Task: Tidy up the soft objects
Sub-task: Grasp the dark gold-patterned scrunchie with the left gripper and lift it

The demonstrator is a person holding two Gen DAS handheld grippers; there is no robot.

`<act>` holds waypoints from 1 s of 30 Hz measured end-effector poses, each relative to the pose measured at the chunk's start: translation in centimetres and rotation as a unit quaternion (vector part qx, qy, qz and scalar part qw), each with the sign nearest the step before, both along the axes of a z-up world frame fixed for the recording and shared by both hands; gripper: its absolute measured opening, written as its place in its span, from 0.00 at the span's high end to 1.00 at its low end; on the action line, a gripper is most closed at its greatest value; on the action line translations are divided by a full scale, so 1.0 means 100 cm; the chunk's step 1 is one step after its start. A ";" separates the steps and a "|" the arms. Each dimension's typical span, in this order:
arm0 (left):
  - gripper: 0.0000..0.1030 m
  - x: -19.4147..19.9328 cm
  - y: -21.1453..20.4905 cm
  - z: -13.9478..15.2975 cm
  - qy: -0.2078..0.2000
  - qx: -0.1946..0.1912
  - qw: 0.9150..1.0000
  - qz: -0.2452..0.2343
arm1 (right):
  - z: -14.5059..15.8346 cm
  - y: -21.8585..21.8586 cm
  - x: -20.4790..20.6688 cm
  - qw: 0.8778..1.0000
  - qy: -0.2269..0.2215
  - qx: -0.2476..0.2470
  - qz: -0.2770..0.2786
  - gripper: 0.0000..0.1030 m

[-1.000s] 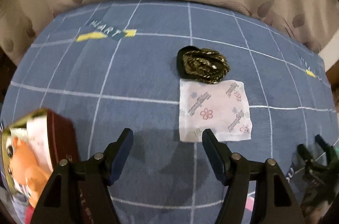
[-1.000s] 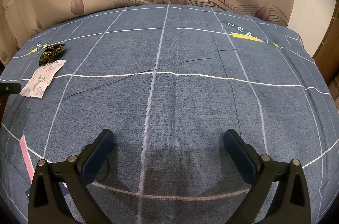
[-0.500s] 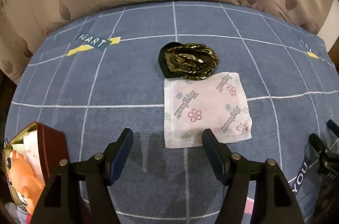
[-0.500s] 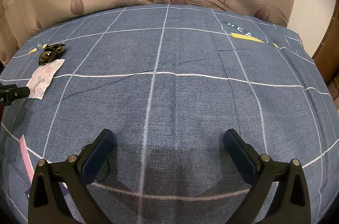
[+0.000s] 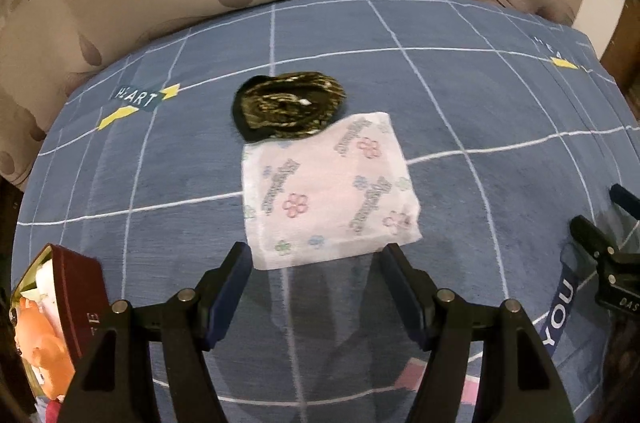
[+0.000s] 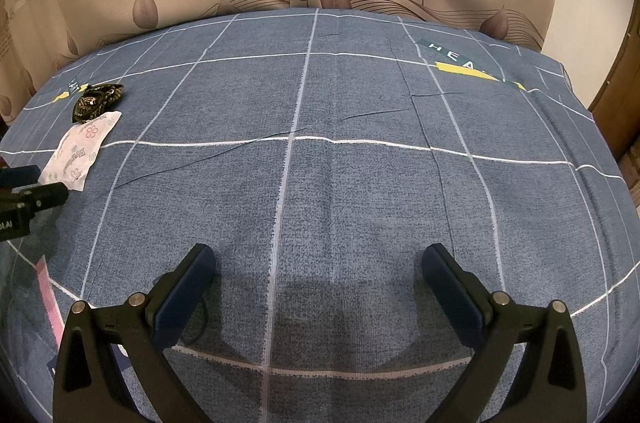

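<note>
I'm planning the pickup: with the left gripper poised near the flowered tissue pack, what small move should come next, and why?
Probably ease the left gripper forward and down over the tissue pack's near edge. Its jaws stand open and empty, the pack lies flat on the blue bedsheet just ahead of the fingertips, and the dark scrunchie touches only its far edge.

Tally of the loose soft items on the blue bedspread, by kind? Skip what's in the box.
White floral-print packet: 1
Dark patterned cloth bundle: 1
Total: 2
Both lie ahead of the left tongs, packet nearer; its far edge meets the bundle.
</note>
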State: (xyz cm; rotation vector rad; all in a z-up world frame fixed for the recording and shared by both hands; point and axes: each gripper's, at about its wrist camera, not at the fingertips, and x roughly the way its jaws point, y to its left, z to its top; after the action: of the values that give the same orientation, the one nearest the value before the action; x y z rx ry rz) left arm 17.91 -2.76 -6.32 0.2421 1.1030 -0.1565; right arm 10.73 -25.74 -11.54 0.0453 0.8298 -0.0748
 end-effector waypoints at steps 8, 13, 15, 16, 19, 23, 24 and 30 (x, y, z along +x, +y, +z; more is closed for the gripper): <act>0.33 -0.014 -0.032 0.016 0.010 -0.080 0.993 -0.089 | 0.000 0.000 0.000 1.000 0.000 0.000 0.000 0.00; 0.33 -0.003 -0.023 0.046 -0.015 -0.050 0.995 -0.088 | -0.001 0.000 0.000 1.000 0.000 0.000 0.000 0.00; 0.33 0.016 -0.005 0.054 -0.011 -0.044 0.997 -0.063 | 0.000 0.000 0.000 1.000 -0.001 0.000 0.000 0.00; 0.33 0.029 0.006 0.057 -0.009 -0.037 0.998 -0.046 | -0.001 0.000 0.000 1.000 -0.001 0.000 0.000 0.00; 0.33 0.055 0.022 0.057 0.005 -0.021 0.999 -0.034 | 0.000 -0.001 0.000 1.000 -0.001 0.000 0.000 0.00; 0.33 0.080 0.030 0.050 0.026 -0.013 0.999 -0.035 | 0.001 -0.001 0.000 1.000 -0.001 0.001 0.001 0.00; 0.33 0.085 0.031 0.047 0.028 -0.009 0.999 -0.035 | 0.002 -0.002 0.001 1.000 -0.001 0.001 0.002 0.00; 0.33 0.113 0.023 0.017 0.055 0.005 0.997 -0.057 | 0.002 0.000 -0.001 1.000 -0.003 0.002 0.003 0.00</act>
State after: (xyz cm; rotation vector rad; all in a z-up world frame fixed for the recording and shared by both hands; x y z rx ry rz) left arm 29.24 -0.49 -4.64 0.3091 1.2002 -0.2696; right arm 10.67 -25.78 -11.38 0.0462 0.8236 -0.0684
